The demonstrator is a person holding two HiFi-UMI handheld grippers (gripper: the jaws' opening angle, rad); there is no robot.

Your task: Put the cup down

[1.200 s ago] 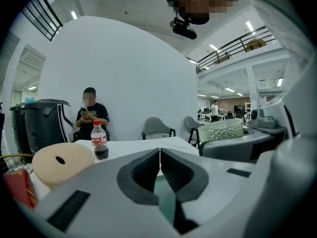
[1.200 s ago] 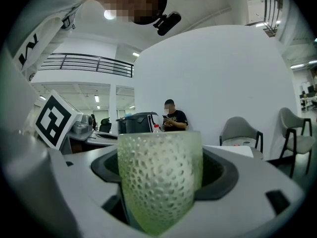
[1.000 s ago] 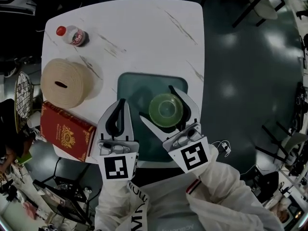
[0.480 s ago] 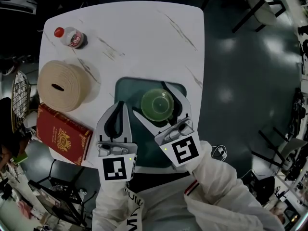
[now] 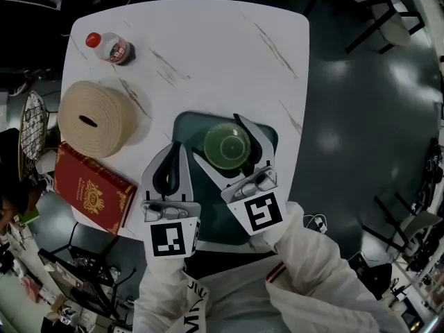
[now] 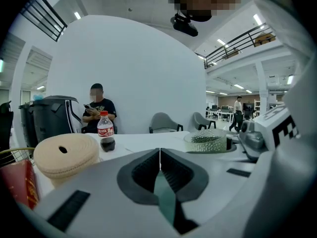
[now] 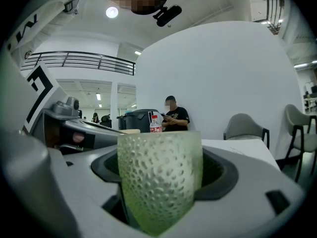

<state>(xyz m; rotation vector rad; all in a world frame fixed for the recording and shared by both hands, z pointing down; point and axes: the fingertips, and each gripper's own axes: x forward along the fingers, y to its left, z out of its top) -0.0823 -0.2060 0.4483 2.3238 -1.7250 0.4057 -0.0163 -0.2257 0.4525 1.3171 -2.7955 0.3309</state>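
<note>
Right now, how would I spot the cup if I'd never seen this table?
Find the white marble table; a dark teal mat lies near its front edge. At that mat the right claw grips the cup, the only pale green, dimpled, translucent thing in sight.

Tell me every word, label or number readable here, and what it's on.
No text reads in full.
Bottle label: print too small.
Red book cover: gold lettering, too blurred.
Sleeve: large letters, folded and cut off.
Marker cubes: square patterns, no words.
</note>
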